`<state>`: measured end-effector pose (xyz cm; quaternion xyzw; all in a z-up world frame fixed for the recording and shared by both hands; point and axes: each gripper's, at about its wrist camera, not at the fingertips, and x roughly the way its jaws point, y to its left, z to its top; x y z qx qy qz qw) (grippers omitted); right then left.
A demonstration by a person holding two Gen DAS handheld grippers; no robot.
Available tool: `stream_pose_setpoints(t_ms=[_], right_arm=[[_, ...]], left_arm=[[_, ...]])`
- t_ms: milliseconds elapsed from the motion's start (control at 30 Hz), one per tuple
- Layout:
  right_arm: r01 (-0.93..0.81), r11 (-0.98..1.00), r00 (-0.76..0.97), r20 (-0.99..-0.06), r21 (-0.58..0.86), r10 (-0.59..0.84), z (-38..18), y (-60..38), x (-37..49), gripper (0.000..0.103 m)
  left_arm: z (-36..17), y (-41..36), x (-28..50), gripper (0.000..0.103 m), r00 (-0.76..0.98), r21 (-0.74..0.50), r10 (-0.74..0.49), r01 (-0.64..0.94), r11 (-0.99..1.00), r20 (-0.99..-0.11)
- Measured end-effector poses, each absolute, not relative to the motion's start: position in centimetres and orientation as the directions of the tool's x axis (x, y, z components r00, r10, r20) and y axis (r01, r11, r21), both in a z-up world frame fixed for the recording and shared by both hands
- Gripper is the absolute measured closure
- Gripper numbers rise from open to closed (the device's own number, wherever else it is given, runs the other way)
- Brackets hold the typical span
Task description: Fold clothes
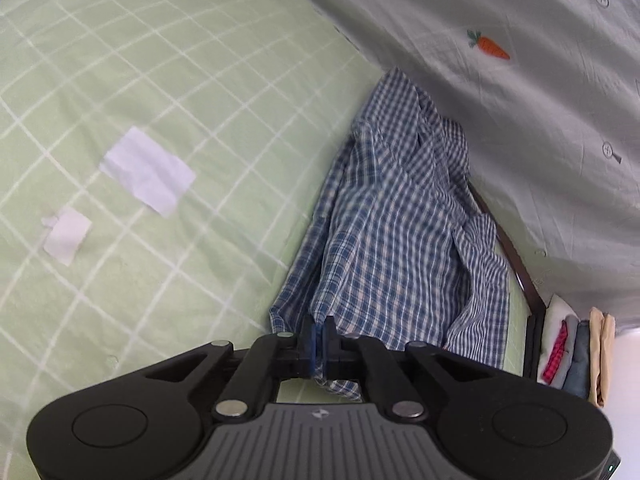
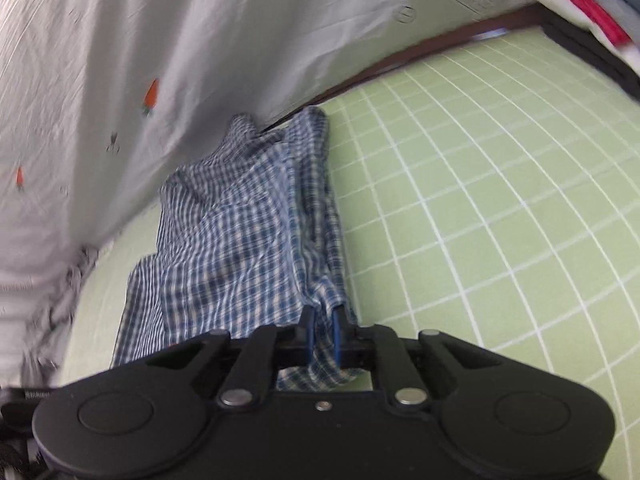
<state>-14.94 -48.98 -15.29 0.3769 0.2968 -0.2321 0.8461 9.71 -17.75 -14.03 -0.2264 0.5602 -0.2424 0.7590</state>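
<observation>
The left tongs [image 1: 319, 330] are clenching a fold of the blue checked shirt [image 1: 396, 216], their blue pads pressed together on the cloth at its near hem, with a bit of fabric hanging down behind the jaws. The right tongs [image 2: 322, 330] are likewise gripping a bunched corner of the same shirt [image 2: 240, 240], the cloth filling the narrow gap between their pads.

The shirt is lying crumpled on the bed, on the green sheet with white grid lines [image 1: 160, 80], along the bed's far edge where a pale grey cloth printed with carrots [image 1: 520, 100] is hanging down like a wall. From the tongs the garment is stretching away toward that hanging cloth, its far end touching it.

Two white scraps of paper [image 1: 148, 170] are lying on the sheet, well apart from the shirt. At the bed's corner, beyond a dark wooden frame edge [image 1: 516, 256], a stack of folded clothes [image 1: 572, 356] in red, grey, blue and cream is standing on edge.
</observation>
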Motion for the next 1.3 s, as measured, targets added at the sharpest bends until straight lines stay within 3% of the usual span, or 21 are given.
stream_pose_setpoints(t_ms=[33, 167, 200, 233, 300, 333, 367, 400, 500, 767, 1200, 1233, 1267, 1300], right_arm=[[0.635, 0.576, 0.716, -0.672, 0.516, -0.188, -15.5, -49.2, -15.7, 0.103], [0.689, 0.526, 0.686, -0.683, 0.498, -0.251, -15.4, -50.5, -17.6, 0.103], [0.689, 0.534, 0.681, -0.69, 0.49, -0.247, -15.2, -50.4, -17.7, 0.102], [0.689, 0.539, 0.677, -0.696, 0.484, -0.239, -15.1, -50.1, -17.5, 0.099], [0.688, 0.549, 0.668, -0.71, 0.475, -0.223, -14.9, -49.3, -17.2, 0.094], [0.689, 0.526, 0.67, -0.715, 0.498, -0.202, -15.1, -49.0, -17.2, 0.082], [0.691, 0.497, 0.673, -0.718, 0.524, -0.179, -15.3, -48.7, -17.3, 0.065], [0.689, 0.447, 0.685, -0.714, 0.57, -0.145, -15.7, -48.5, -17.4, 0.059], [0.64, 0.252, 0.753, -0.658, 0.726, -0.017, -17.5, -48.3, -18.1, 0.057], [0.585, -0.062, 0.809, -0.577, 0.808, 0.116, -20.8, -47.9, -18.8, 0.041], [0.58, -0.26, 0.814, -0.536, 0.772, 0.223, -24.0, -47.7, -15.1, 0.036], [0.58, -0.263, 0.814, -0.537, 0.771, 0.222, -24.0, -47.7, -14.9, 0.039], [0.583, -0.263, 0.812, -0.542, 0.769, 0.215, -24.0, -47.7, -14.8, 0.056], [0.586, -0.254, 0.81, -0.547, 0.77, 0.209, -23.9, -47.7, -14.8, 0.067]], left_arm=[[-13.8, -17.4, 9.9, 0.101, 0.275, -0.606, -0.61, 0.109, 0.788, -0.743], [-13.6, -15.7, 10.6, 0.098, 0.301, -0.62, -0.608, 0.066, 0.782, -0.734], [-13.5, -15.6, 10.7, 0.091, 0.291, -0.624, -0.612, 0.061, 0.779, -0.735], [-13.5, -15.4, 10.7, 0.077, 0.282, -0.625, -0.613, 0.059, 0.779, -0.738], [-13.3, -15.3, 10.5, 0.058, 0.277, -0.608, -0.597, 0.052, 0.792, -0.753], [-13.2, -15.3, 10.3, 0.056, 0.275, -0.604, -0.591, 0.045, 0.796, -0.758], [-13.3, -15.1, 10.1, 0.055, 0.271, -0.613, -0.597, 0.032, 0.789, -0.755], [-13.4, -15.0, 10.0, 0.051, 0.261, -0.628, -0.609, 0.009, 0.778, -0.749], [-14.3, -14.2, 9.8, 0.034, 0.226, -0.693, -0.662, -0.098, 0.714, -0.714], [-17.6, -13.7, 9.8, 0.033, 0.18, -0.774, -0.778, -0.373, 0.512, -0.601], [-20.6, -14.6, 11.0, 0.034, 0.161, -0.746, -0.82, -0.536, 0.396, -0.55], [-20.8, -14.6, 10.9, 0.042, 0.166, -0.738, -0.82, -0.558, 0.38, -0.548], [-21.1, -14.5, 10.8, 0.05, 0.174, -0.732, -0.824, -0.58, 0.356, -0.539], [-21.2, -14.5, 10.7, 0.07, 0.181, -0.733, -0.831, -0.592, 0.335, -0.526]])
